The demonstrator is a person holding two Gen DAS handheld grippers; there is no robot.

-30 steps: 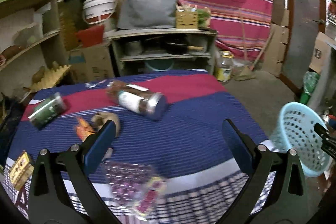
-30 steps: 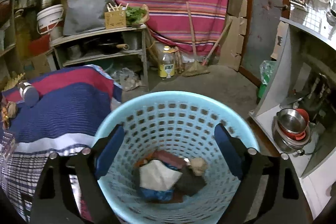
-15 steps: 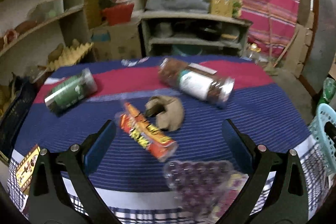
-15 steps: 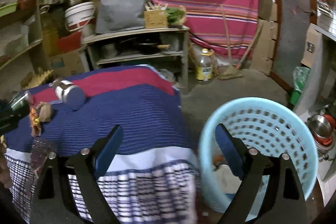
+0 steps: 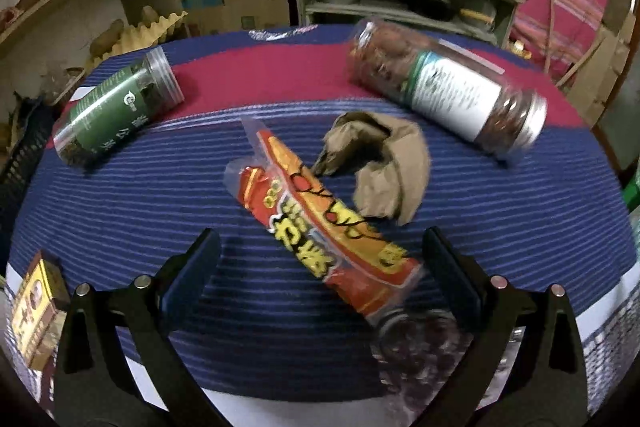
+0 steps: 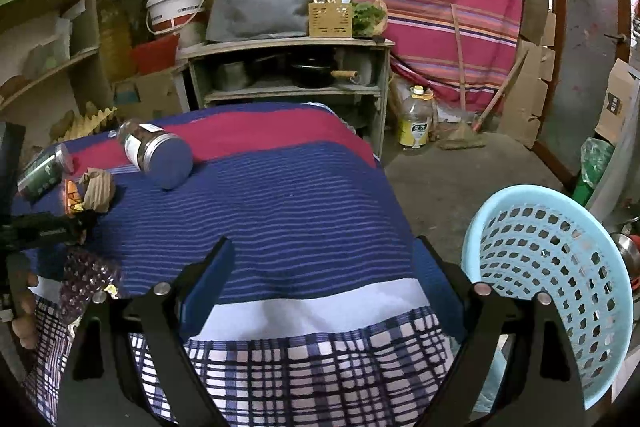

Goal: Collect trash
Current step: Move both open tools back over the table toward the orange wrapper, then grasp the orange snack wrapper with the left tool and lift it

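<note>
The striped tablecloth fills both views, its far edge cut off behind the shelves. Beside and to the right of the right gripper stands the light blue basket, its base cut off by the frame edge and its contents hidden behind its wall. The right gripper points down at a slant over the near cloth edge, jaws spread wide with nothing between them.

Ahead of the left gripper to the right lies the large jar, its lid end blurred; ahead to the left lies the green jar. Just ahead, between the fingers, lies the orange snack wrapper, its near end reaching in between the open jaws (whether a pad touches it cannot be told). The crumpled brown paper touches the wrapper's right side. Below the right finger a clear blister tray is dim and partly covered by the wrapper. A yellow box sits left of the gripper, cut off at the edge.

The left gripper tilts steeply down; in the right wrist view, fingers of the hand holding it show at the left edge.
</note>
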